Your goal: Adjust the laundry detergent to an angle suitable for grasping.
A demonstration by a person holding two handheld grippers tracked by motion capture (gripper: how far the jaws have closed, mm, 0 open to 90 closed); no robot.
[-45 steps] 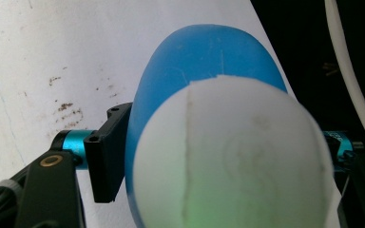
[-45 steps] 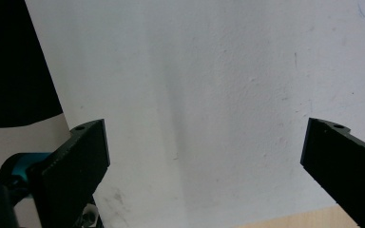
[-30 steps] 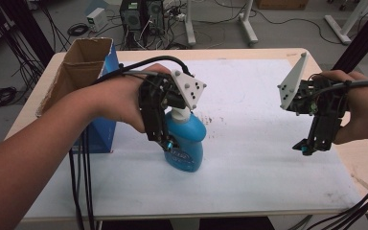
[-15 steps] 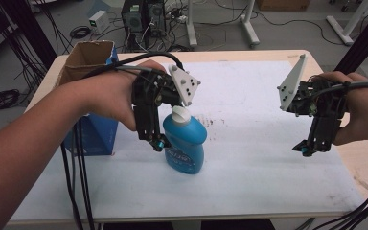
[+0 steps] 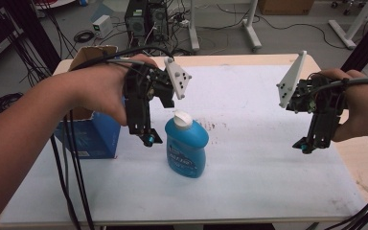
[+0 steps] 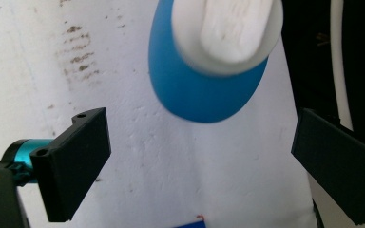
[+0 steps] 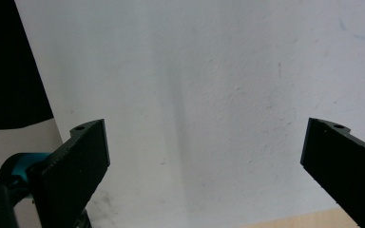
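**A:** Standing upright near the middle of the table (image 5: pixel 268 191), the blue bottle (image 5: pixel 187 148) with its white cap (image 5: pixel 182 119) is free of any grip. The left gripper (image 5: pixel 146 136) hangs just to its left and slightly above; its jaws have just been opening, and in the left gripper view they stand wide with bare tabletop between them and the bottle ahead of them.

**B:** And the right gripper (image 5: pixel 309 143)?

**A:** Well apart, at the right of the table, jaws spread wide over the surface, holding nothing.

**B:** How should the release be finished?

**A:** Judging from the pose, the left hand should lift straight clear before swinging aside, so that neither jaw clips the cap or shoulder and tips the bottle. The base looks narrow for its height; a sideways brush could topple it.

**B:** The surface?

**A:** A white sheet over a pale wooden top, marked with dark scuffs (image 5: pixel 215 127) just right of the bottle. An open cardboard box (image 5: pixel 93 52) with a blue lower part stands at the left edge.

**B:** The room?

**A:** Beyond the far edge: a grey floor, trailing cables, a computer tower (image 5: pixel 146 17) and white stand legs.
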